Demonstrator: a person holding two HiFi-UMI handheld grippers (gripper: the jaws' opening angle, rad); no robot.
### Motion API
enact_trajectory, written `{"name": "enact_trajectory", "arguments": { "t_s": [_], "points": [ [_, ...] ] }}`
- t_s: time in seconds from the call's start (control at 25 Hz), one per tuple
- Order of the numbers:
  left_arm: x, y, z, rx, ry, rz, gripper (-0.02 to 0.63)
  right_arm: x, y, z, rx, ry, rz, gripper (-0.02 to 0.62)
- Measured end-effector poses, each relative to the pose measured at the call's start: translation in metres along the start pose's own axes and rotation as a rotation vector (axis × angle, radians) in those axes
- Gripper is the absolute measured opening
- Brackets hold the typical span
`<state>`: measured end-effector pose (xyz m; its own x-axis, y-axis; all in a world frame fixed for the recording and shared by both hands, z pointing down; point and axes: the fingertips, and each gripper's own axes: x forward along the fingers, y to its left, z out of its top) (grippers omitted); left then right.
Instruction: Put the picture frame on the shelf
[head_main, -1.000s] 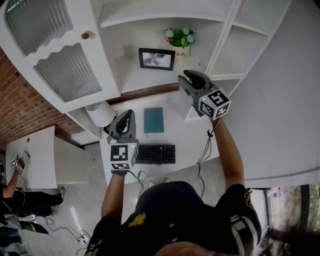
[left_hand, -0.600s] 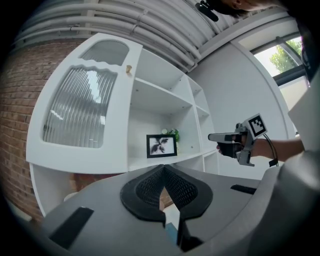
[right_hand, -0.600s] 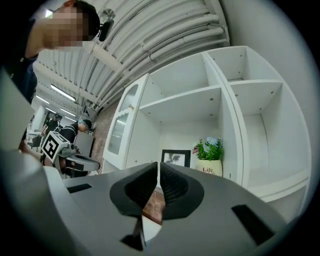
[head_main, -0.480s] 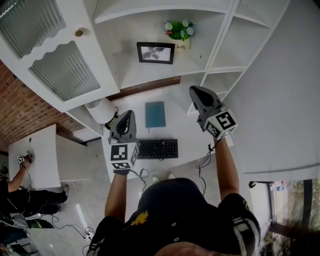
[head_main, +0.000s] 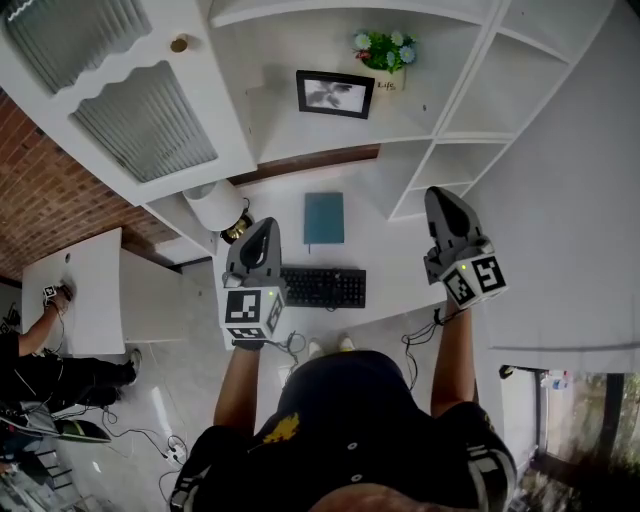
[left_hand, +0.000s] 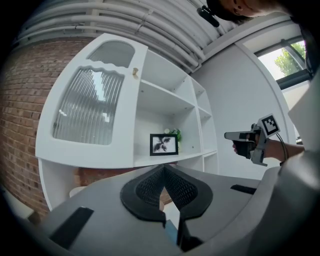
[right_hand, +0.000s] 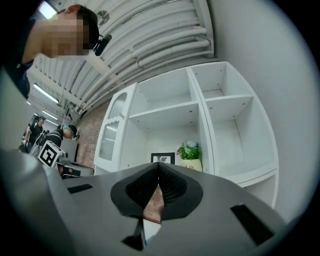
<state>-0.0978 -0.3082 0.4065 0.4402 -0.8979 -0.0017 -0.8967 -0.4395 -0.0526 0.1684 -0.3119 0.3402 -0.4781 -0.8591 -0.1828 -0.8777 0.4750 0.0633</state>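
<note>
The black picture frame (head_main: 335, 94) stands upright on the white shelf (head_main: 320, 135), next to a potted plant (head_main: 385, 50). It also shows in the left gripper view as frame (left_hand: 164, 144), and in the right gripper view as frame (right_hand: 162, 158) just above the jaws. My right gripper (head_main: 437, 195) hangs well back from the shelf, over the desk's right end. Its jaws have just been closing and now stand shut with nothing between them (right_hand: 158, 166). My left gripper (head_main: 262, 226) is shut and empty above the desk's left side; its pads (left_hand: 150, 187) meet at the tips.
On the white desk (head_main: 385, 255) lie a black keyboard (head_main: 322, 287) and a teal book (head_main: 324, 218), with a white lamp (head_main: 213, 205) at the left. A cabinet door with ribbed glass (head_main: 145, 120) flanks the shelf. A person (head_main: 30, 350) sits at far left.
My right gripper has pulled back from the shelf, down and to the right in the head view, and its jaws have shut. The frame stays on the shelf. The left gripper barely moved.
</note>
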Motion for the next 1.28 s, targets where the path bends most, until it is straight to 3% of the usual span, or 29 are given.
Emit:
{"name": "enact_trajectory", "arguments": {
  "t_s": [0.32,0.6,1.28],
  "points": [
    [-0.003,0.009,0.003,0.004,-0.012,0.029,0.017,-0.018,-0.002,-0.009,0.04,0.008,-0.026,0.006],
    [-0.001,0.008,0.014,0.016,-0.031,0.033,0.018,-0.016,0.006,-0.006,-0.013,0.022,-0.018,0.006],
    [-0.002,0.014,0.003,0.008,-0.013,0.046,0.017,-0.016,0.014,-0.012,-0.027,0.05,-0.002,0.006]
  ]
}}
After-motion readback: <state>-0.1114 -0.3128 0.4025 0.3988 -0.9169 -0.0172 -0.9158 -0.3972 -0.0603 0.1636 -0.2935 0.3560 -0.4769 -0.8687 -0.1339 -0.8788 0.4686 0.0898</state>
